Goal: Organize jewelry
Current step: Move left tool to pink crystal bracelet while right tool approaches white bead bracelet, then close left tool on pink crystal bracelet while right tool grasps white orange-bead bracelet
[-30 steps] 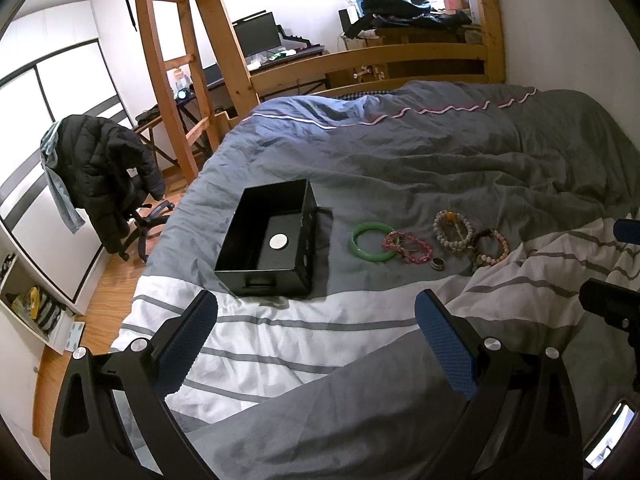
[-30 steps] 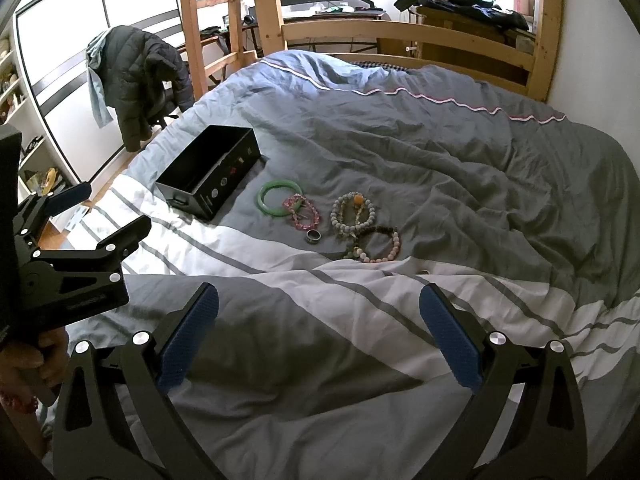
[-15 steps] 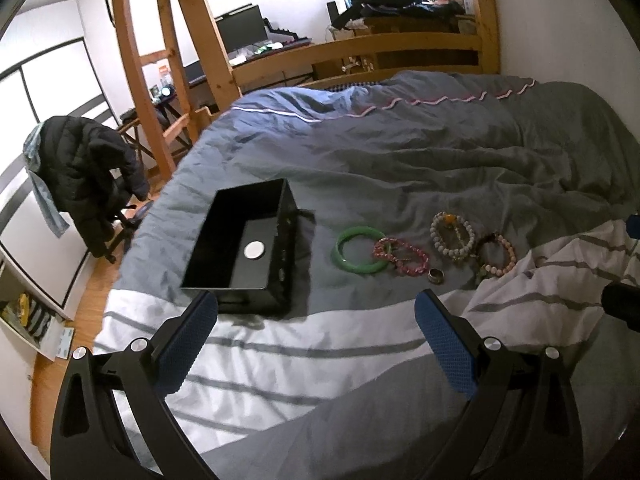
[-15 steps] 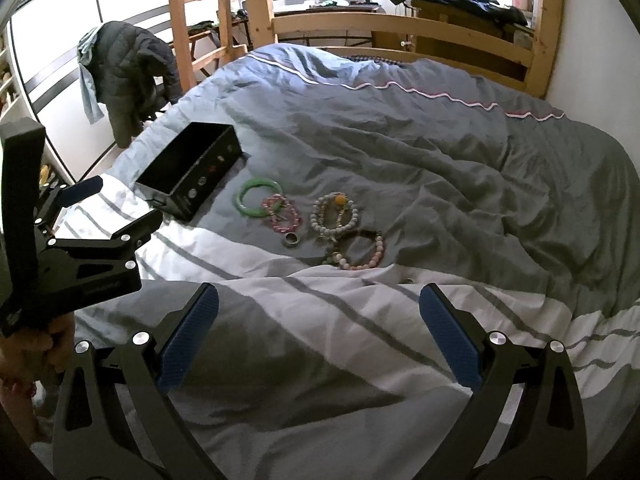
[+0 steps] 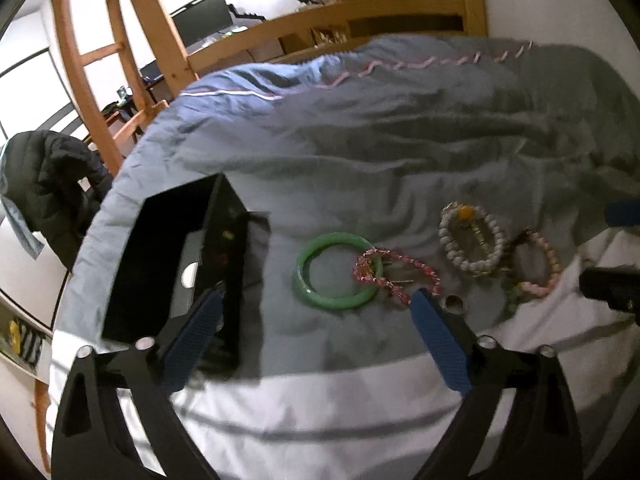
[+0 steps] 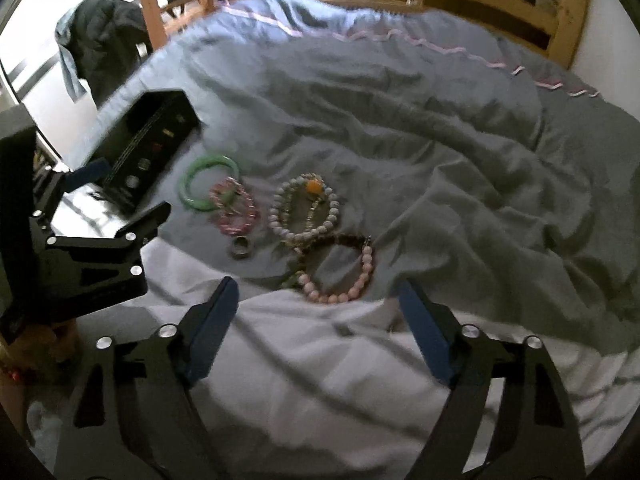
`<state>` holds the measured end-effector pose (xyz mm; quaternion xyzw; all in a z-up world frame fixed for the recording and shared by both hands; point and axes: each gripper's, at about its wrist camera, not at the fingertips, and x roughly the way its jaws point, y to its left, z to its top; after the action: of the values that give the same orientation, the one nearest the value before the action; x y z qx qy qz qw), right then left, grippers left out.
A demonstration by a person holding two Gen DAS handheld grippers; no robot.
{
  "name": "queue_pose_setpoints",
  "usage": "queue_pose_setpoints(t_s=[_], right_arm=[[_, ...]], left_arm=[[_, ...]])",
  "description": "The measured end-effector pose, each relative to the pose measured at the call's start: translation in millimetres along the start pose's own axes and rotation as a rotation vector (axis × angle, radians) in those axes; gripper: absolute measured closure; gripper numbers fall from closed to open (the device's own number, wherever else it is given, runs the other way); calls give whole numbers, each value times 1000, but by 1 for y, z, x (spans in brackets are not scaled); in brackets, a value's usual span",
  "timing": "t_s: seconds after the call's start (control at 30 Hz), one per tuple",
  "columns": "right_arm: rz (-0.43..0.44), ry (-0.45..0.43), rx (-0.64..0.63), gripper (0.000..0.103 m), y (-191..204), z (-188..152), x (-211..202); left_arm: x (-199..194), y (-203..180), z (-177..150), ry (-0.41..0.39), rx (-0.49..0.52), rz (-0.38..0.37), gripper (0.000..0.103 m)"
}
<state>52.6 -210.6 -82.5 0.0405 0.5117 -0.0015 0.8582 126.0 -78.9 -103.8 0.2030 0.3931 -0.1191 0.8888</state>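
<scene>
An open black box point(image 5: 168, 264) point(image 6: 148, 152) sits on the grey bed at the left. Beside it lie a green bangle point(image 5: 308, 284) point(image 6: 192, 196), a red-pink bead bracelet point(image 5: 400, 276) point(image 6: 236, 208), a metal ring point(image 5: 454, 304) point(image 6: 242, 246), a white bead bracelet with an orange bead point(image 5: 472, 240) point(image 6: 304, 212) and a pale pink bead bracelet point(image 5: 540, 264) point(image 6: 344, 276). My left gripper point(image 5: 316, 308) is open, just short of the bangle. My right gripper point(image 6: 316, 292) is open, just short of the pale pink bracelet. Both are empty.
The grey and white striped duvet point(image 6: 440, 160) is rumpled, with folds to the right. A wooden ladder point(image 5: 104, 80) and bed frame point(image 5: 360, 12) stand behind. A chair with a dark jacket point(image 5: 44, 188) stands left of the bed. The left gripper's body point(image 6: 80, 256) shows at the right wrist view's left.
Both grippers have moved forward and down toward the jewelry, which now looms larger. Their jaws stay open. The jewelry and box have not moved.
</scene>
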Motion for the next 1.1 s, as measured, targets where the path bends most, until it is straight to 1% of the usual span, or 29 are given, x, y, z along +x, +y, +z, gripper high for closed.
queue_pose_setpoints(t_s=[0.17, 0.27, 0.33, 0.43, 0.53, 0.57, 0.6, 0.63, 0.67, 0.7, 0.73, 0.77, 0.8, 0.83, 0.9, 1.0, 1.1], right_arm=[[16, 27, 5, 22, -9, 8, 31], [26, 28, 1, 27, -12, 13, 44], [43, 22, 3, 35, -13, 17, 52], [79, 12, 1, 39, -13, 26, 61], [74, 28, -16, 44, -11, 36, 78], [81, 39, -18, 46, -10, 38, 84], [86, 56, -20, 53, -9, 39, 91], [85, 69, -24, 62, -8, 40, 97], [83, 74, -33, 66, -7, 39, 102], [86, 69, -35, 71, -6, 39, 103], [90, 64, -32, 80, -7, 39, 103], [92, 57, -29, 85, -8, 40, 100], [98, 46, -23, 92, -10, 41, 98], [109, 33, -14, 94, -12, 41, 95], [125, -4, 6, 94, -15, 42, 86], [145, -48, 20, 94, -16, 44, 73], [163, -80, 34, 94, -18, 45, 61]], left_arm=[[31, -3, 4, 33, 3, -31, 17], [46, -6, 5, 40, 10, -36, 18], [52, -6, 6, 43, 8, -49, 18], [59, -6, 7, 45, 10, -90, 18], [67, -10, 9, 51, 26, -93, 20], [70, -11, 10, 57, 29, -92, 25], [75, -12, 11, 71, 32, -87, 26], [79, -12, 11, 77, 33, -77, 27], [82, -11, 12, 81, 32, -75, 31], [83, -10, 11, 85, 27, -79, 31], [83, -8, 12, 85, 18, -90, 31], [82, -6, 12, 83, 11, -99, 35], [81, -4, 13, 87, -1, -142, 52], [82, -2, 13, 98, -8, -164, 59], [81, -1, 12, 100, -13, -164, 65], [77, -2, 11, 95, -14, -169, 72], [69, 0, 11, 78, -22, -170, 75]])
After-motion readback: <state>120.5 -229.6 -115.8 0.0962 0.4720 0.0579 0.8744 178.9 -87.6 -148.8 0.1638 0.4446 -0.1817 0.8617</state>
